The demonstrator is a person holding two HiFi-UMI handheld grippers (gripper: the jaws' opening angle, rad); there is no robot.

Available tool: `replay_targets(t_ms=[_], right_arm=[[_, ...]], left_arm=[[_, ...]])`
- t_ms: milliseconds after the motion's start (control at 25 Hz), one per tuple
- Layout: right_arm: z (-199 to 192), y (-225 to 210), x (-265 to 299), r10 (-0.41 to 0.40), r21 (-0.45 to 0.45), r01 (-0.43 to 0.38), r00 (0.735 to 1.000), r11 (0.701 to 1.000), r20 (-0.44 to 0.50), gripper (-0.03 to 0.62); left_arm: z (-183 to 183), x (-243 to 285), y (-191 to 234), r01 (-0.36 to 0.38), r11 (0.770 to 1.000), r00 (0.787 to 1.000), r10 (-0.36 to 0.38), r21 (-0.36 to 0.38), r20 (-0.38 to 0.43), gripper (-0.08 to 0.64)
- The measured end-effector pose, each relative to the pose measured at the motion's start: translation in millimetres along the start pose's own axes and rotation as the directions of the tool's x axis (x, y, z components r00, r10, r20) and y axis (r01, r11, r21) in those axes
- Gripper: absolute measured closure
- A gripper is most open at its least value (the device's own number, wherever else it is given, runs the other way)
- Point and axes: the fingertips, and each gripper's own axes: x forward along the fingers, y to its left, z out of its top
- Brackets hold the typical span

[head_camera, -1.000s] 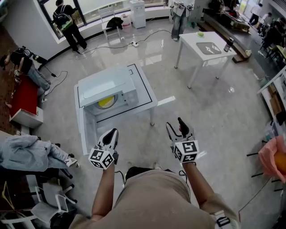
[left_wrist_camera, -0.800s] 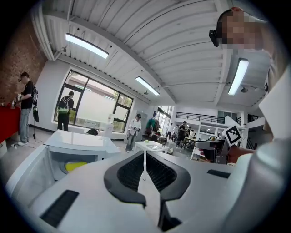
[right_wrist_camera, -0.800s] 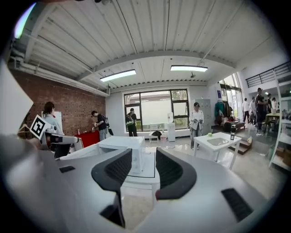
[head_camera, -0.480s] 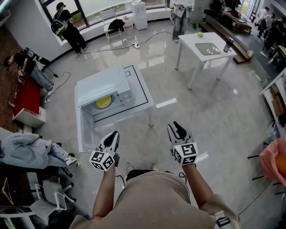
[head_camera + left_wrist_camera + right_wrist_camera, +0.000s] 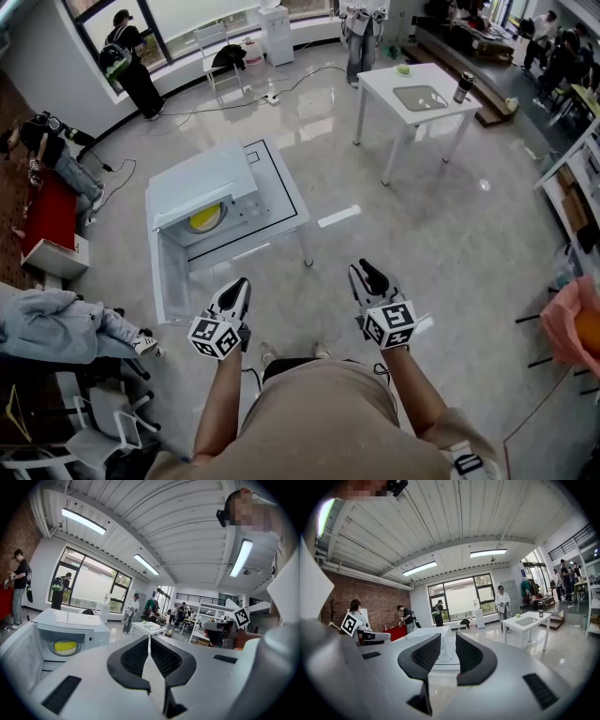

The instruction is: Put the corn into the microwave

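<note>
The white microwave (image 5: 202, 187) stands on a low white table (image 5: 281, 202), its door (image 5: 169, 277) swung open toward me. The yellow corn (image 5: 204, 218) lies inside on the turntable, and it shows in the left gripper view too, as the corn (image 5: 65, 646) in the cavity. Both grippers hang in the air in front of me, well short of the table. My left gripper (image 5: 236, 289) is shut, its pads meeting with nothing between them (image 5: 149, 641). My right gripper (image 5: 367, 274) has a narrow gap between the jaws, which are closing on nothing (image 5: 447, 648).
A taller white table (image 5: 417, 94) with a green object and a bottle stands at the back right. People stand by the window (image 5: 122, 56) and sit at the left (image 5: 47, 141). Clothes on a chair (image 5: 56, 323) lie left of me. Cables run across the shiny floor.
The microwave has slid up and left in the head view as both grippers drew back from it. The right jaws have narrowed from wide apart to a small gap.
</note>
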Motion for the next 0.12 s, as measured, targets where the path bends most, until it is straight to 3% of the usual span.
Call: replay_targets(t_ms=[120], right_arm=[[-6.1,-5.5,-4.8,0.005,0.055,-0.005,1.0,0.998,-0.004,0.488]], left_arm=[[-7.3,4.8,-7.1,0.014,1.0,1.0,-0.014,0.0,-0.014,0.557]])
